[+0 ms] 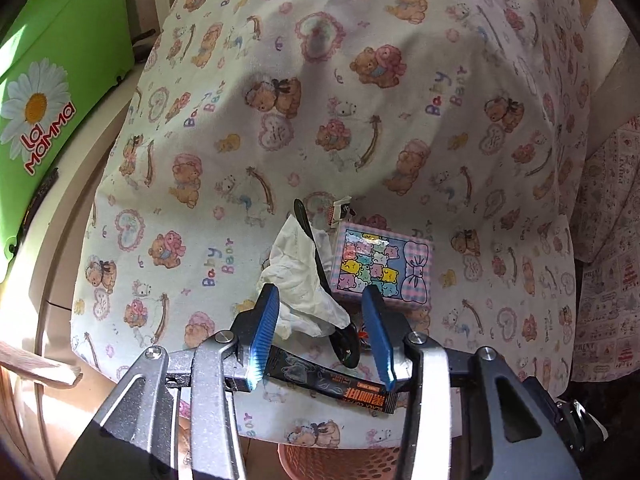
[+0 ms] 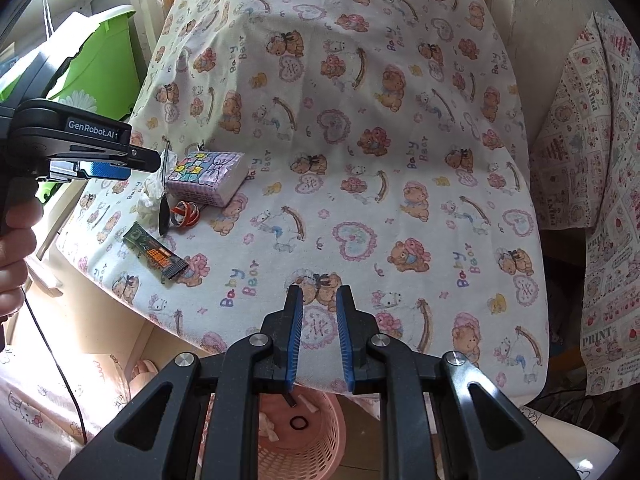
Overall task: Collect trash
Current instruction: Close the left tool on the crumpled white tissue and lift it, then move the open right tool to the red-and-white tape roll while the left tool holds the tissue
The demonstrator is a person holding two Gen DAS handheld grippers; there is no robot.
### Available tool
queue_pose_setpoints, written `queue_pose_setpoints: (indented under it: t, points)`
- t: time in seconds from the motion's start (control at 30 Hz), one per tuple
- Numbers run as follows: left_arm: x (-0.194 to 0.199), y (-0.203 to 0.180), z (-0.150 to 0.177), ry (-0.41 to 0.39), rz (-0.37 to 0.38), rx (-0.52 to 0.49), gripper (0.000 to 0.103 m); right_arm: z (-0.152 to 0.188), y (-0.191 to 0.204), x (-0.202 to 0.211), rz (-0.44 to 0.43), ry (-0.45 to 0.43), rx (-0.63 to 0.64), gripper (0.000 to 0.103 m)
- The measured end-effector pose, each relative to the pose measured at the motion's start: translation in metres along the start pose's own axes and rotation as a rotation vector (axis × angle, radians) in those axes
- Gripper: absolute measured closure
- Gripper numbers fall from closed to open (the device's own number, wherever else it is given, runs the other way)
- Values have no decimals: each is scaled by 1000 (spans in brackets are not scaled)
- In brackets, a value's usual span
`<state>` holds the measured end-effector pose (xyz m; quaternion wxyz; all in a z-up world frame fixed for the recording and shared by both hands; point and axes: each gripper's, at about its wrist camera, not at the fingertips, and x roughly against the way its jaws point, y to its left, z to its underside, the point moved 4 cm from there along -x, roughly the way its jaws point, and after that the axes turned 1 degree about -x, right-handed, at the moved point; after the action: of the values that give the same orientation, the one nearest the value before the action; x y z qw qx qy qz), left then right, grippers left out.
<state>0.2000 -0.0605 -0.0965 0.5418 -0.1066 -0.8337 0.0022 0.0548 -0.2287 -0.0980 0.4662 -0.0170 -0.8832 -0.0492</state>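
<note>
On the counter (image 2: 360, 152), the tissue (image 1: 304, 276) lies left of the box (image 1: 380, 268), a spoon (image 1: 316, 264) between them. The wrapper (image 1: 336, 384) lies before the box; the basket (image 2: 300, 436) sits below the counter's front edge.

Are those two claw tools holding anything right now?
No, neither one. The left gripper hangs open above the crumpled tissue without pinching it, and the right gripper is open over bare tablecloth.

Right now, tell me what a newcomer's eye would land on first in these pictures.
The teddy-bear tablecloth fills both views. Near its left edge sits a litter cluster: a crumpled tissue, a black spoon, a dark sachet, beside a pastel bear-print packet. The open left gripper hovers over it; a pink basket waits below the table edge.
</note>
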Motion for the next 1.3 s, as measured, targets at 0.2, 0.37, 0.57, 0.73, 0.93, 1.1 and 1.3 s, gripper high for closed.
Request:
queue_pose_setpoints:
  t: [0.2,0.37,0.57,0.73,0.93,1.1,1.3]
  points:
    - [-23,7,3,69,96,47,102,-1,-5,-1,3,3,-11,85]
    - [-8,9,4,44,98,30,103,-3,-9,2,-3,0,-26,85]
    - [23,-5,-1,-29,75,-46,103,-2,-5,2,2,-2,-14,85]
    - [51,-10,-7,-62,172,-38,103,-2,-6,2,2,-2,-18,85]
    - [80,1,-9,-95,219,-1,103,-2,-8,1,-7,1,-34,85]
    - [85,8,6,-152,61,-58,103,-4,-2,2,-14,-4,-19,85]
    - [86,23,22,-176,-16,-68,103,-6,7,3,-26,-22,-3,68]
